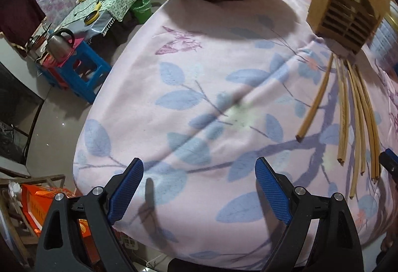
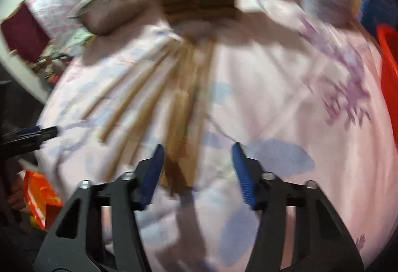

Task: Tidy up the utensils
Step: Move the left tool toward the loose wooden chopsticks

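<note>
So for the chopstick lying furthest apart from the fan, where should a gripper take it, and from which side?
Probably mid-shaft, from above. That chopstick lies flat on the pink cloth, splayed away from the other chopsticks, so fingers could straddle it across its width with cloth on both sides. Its far end sits by the wooden holder, so the near half looks freer. The right gripper is over the bunched ends instead.

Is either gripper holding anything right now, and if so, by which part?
Nothing is held. The left gripper is open over bare cloth. The right gripper has the near ends of the chopsticks between its open jaws, but the pads do not press them.
</note>
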### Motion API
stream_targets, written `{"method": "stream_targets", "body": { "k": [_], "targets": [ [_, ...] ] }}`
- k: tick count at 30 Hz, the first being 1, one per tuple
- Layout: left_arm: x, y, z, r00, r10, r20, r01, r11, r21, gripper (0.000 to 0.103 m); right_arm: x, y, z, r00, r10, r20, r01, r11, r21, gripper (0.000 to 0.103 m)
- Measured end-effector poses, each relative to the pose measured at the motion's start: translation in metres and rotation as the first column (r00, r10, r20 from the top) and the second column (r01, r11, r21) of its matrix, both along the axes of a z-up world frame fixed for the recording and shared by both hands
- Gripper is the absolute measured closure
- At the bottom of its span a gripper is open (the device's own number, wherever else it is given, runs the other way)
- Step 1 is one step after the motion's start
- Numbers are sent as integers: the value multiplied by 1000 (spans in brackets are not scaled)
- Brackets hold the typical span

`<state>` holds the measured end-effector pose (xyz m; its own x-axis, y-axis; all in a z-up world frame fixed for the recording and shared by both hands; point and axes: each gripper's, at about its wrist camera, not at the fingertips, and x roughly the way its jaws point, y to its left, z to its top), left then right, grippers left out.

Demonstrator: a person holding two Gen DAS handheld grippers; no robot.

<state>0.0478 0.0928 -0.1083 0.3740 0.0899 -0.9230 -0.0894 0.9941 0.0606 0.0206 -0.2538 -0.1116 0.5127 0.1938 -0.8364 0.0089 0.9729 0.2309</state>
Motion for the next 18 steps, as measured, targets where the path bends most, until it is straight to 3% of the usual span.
{"method": "stream_targets", "body": {
  "k": [1, 4, 7, 11, 13, 16, 18],
  "targets": [
    [2, -1, 0, 1000, -3, -2, 3, 1000, -4, 13, -1, -7, 0, 1000, -25, -6, 25, 1000, -8, 68],
    [10, -9, -2, 999, -36, -3, 36, 999, -13, 13, -8, -25, 7, 997, -74, 0, 74, 997, 24, 67],
    [18, -26, -4, 996, -90, 0, 90, 996, -12, 13, -13, -16, 11, 999, -27, 16, 26, 998, 59, 64],
    [24, -47, -7, 988, -157, -2, 157, 987, 13, 13, -8, 18, 5, 997, 82, 10, -82, 997, -9, 66],
    [26, -55, -7, 983, -185, -1, 185, 982, 32, 13, -6, 8, -1, 1000, 10, -4, -10, 1000, -4, 74],
    [29, -57, -8, 980, -198, 4, 198, 980, 34, 13, -14, -28, 2, 990, -143, 1, 143, 990, 13, 73],
    [32, -59, -9, 980, -199, 3, 199, 980, 17, 13, -21, -41, 5, 985, -172, 5, 171, 984, 40, 73]
  ]
}}
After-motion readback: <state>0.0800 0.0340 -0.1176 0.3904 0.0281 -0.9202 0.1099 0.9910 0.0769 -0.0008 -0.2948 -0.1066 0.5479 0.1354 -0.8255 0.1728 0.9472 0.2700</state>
